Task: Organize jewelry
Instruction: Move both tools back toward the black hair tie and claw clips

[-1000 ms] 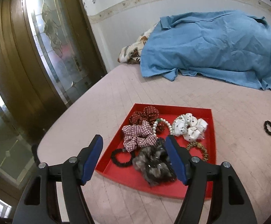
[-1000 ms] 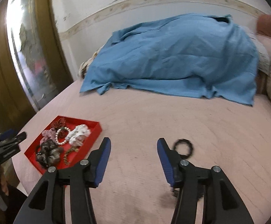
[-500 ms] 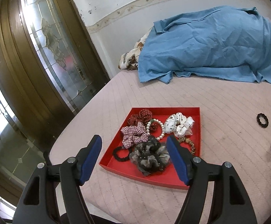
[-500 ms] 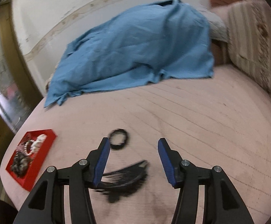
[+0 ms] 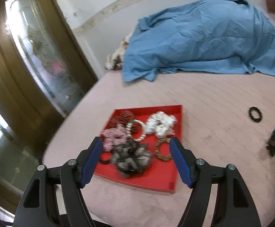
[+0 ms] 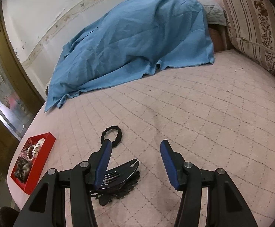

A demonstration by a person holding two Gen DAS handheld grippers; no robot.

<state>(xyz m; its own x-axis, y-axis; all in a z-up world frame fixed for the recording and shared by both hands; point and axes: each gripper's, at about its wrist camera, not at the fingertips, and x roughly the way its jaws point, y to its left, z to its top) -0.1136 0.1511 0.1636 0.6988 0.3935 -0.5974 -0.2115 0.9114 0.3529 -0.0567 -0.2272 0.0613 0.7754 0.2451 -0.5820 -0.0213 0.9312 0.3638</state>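
My red tray (image 5: 173, 172) sits at the pink quilted mattress's (image 6: 203, 113) edge, holding fluffy scrunchies (image 5: 131, 157), a pearl bracelet (image 5: 136, 130) and a beaded bangle (image 5: 162, 149). My left gripper (image 5: 135, 160) hangs wide above it, empty. My right gripper (image 6: 135, 162), half open and empty, hovers over a black toothed hair claw (image 6: 122, 176), near a wavy black ring (image 6: 112, 135).

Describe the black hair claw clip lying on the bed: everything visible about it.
The black hair claw clip looks like glossy plastic, with curved interlocking teeth and a scalloped, lacy edge. It lies on its side on the pink quilted mattress, outside the red tray, near the black ring tie. The open right gripper partly hides it; contact unclear.
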